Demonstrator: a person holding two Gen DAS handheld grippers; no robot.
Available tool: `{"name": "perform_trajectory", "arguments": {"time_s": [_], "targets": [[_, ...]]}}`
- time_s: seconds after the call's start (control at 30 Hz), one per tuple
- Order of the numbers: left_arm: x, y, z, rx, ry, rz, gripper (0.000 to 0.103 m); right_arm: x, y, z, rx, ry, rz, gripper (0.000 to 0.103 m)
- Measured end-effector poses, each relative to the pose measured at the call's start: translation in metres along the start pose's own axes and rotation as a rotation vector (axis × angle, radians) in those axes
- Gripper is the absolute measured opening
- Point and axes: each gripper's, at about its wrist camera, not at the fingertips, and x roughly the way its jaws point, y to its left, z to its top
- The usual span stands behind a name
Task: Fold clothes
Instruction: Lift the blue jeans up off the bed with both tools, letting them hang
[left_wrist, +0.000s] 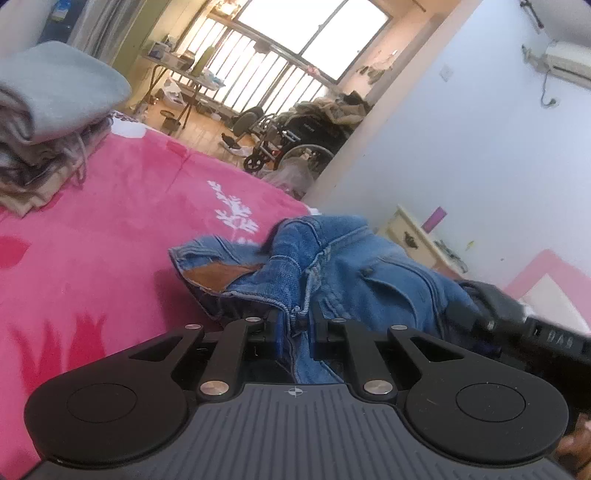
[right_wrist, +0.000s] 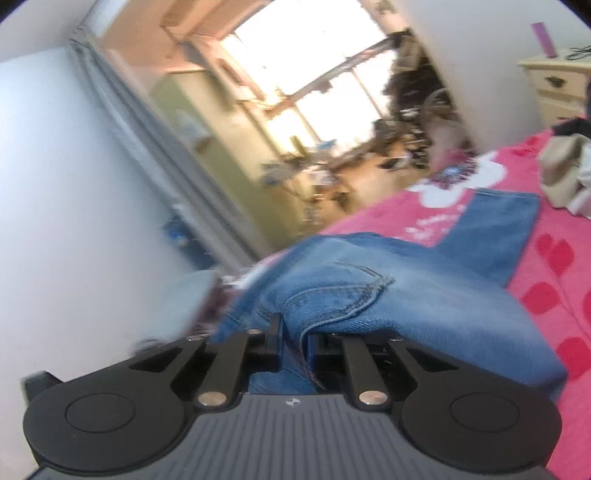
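- Far left, my folded stack (left_wrist: 48, 110) sits on the pink blanket (left_wrist: 122, 229), well clear.
- My left gripper (left_wrist: 293, 319) pinches the jeans (left_wrist: 332, 266) at the waistband by the fly; denim bunched on the bed ahead.
- My right gripper (right_wrist: 293, 338) pinches the same jeans (right_wrist: 369, 291) near a pocket seam; one leg trails flat across the blanket.
- Risk: thick seams may slip from narrow pads, and uneven lifting would twist the waistband.
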Motion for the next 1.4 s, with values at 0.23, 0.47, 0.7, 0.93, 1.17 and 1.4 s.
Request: {"name": "perform_trajectory", "arguments": {"time_s": [0.23,0.47,0.7,0.93,1.17,1.4], "targets": [[-0.095,-0.013,-0.013,-0.027,-0.072,-0.107,0.01,-0.068,0.065,0.003,-0.139,0.024,0.143,0.012],[-0.2,-0.008,-0.016,-0.055,-0.188,-0.136,0.008,-0.101,0.136,0.02,-0.172,0.096,0.364,0.012],[-0.24,0.043,-0.038,-0.198,-0.203,0.185,0.012,0.046,0.157,0.043,0.021,0.441,0.456,0.013],[-0.228,0.108,-0.067,-0.286,-0.105,0.454,0.05,0.22,0.119,-0.013,0.195,0.779,0.156,0.02],[-0.219,0.124,-0.096,-0.276,0.057,0.43,0.059,0.136,0.103,0.014,0.253,0.548,0.374,0.051],[-0.185,0.132,-0.115,-0.404,0.165,0.302,0.066,0.104,0.089,-0.014,0.09,0.706,0.246,0.064]]}}
